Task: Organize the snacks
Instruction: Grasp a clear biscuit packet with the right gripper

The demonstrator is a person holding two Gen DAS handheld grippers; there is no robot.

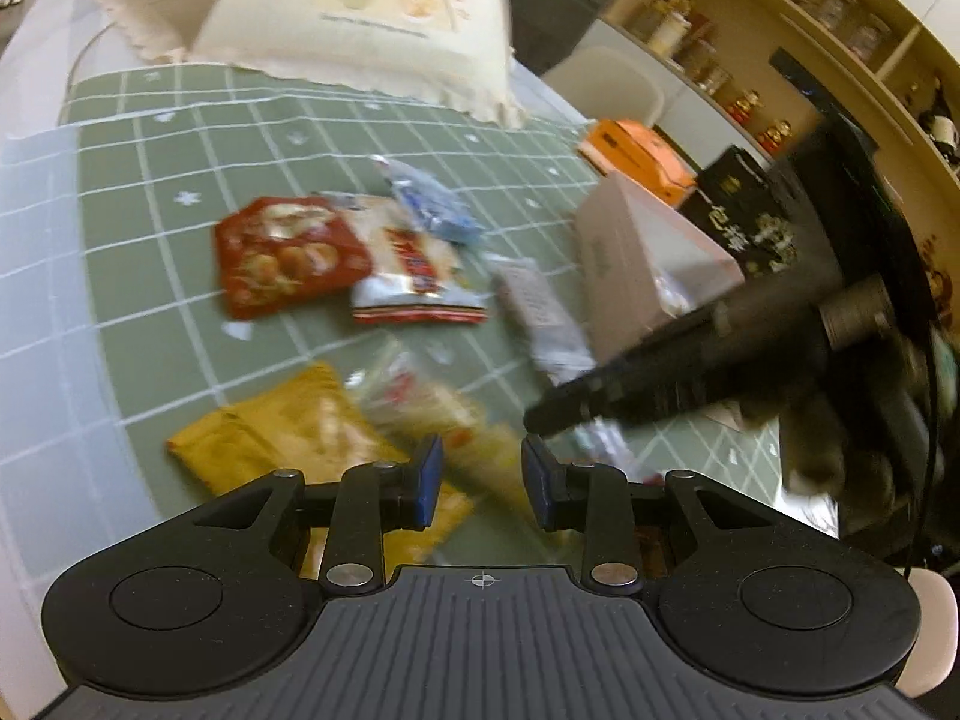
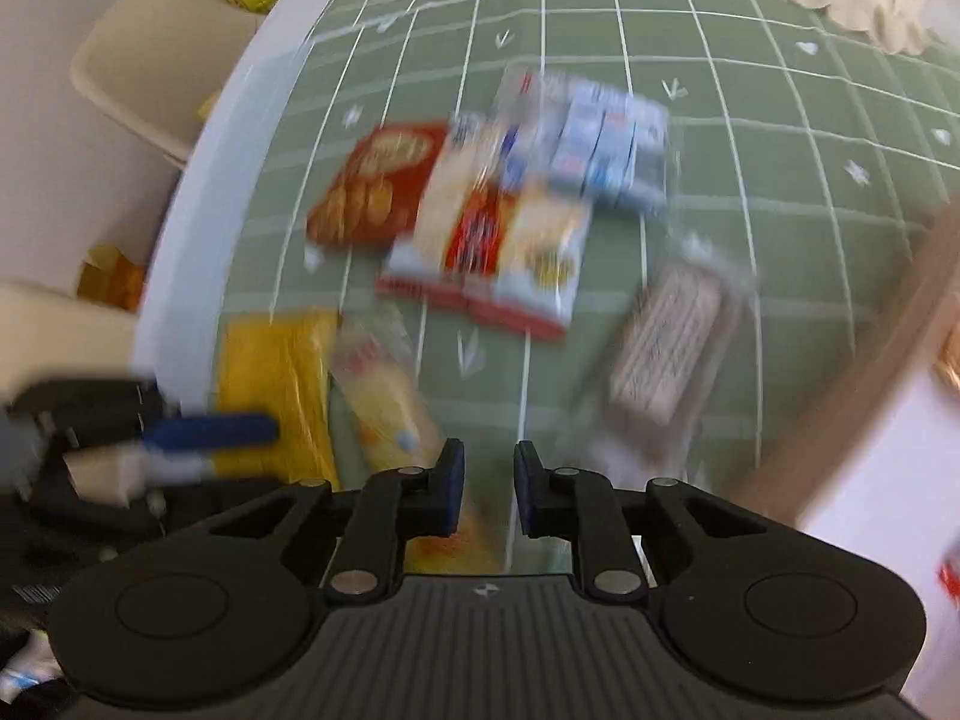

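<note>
Several snack packets lie on a green checked tablecloth (image 1: 180, 138): a red cookie packet (image 1: 288, 252) (image 2: 372, 186), a white-and-red one (image 1: 414, 270) (image 2: 492, 252), a blue-and-white one (image 1: 432, 198) (image 2: 600, 144), a grey labelled one (image 1: 540, 312) (image 2: 666, 342), a yellow one (image 1: 270, 438) (image 2: 276, 384) and a clear one with yellow snacks (image 1: 420, 402) (image 2: 384, 384). My left gripper (image 1: 483, 477) hovers over the clear and yellow packets, a narrow gap between its pads, nothing pinched. My right gripper (image 2: 487, 480) points steeply down at the cloth beside the clear packet, pads slightly apart and empty.
An open pinkish carton (image 1: 636, 258) stands at the right of the packets, with an orange box (image 1: 636, 156) and a black box (image 1: 750, 210) behind it. A cream cloth cover (image 1: 360, 12) sits at the back. Chairs (image 2: 162, 60) stand off the table's edge; shelves (image 1: 780, 30) line the wall.
</note>
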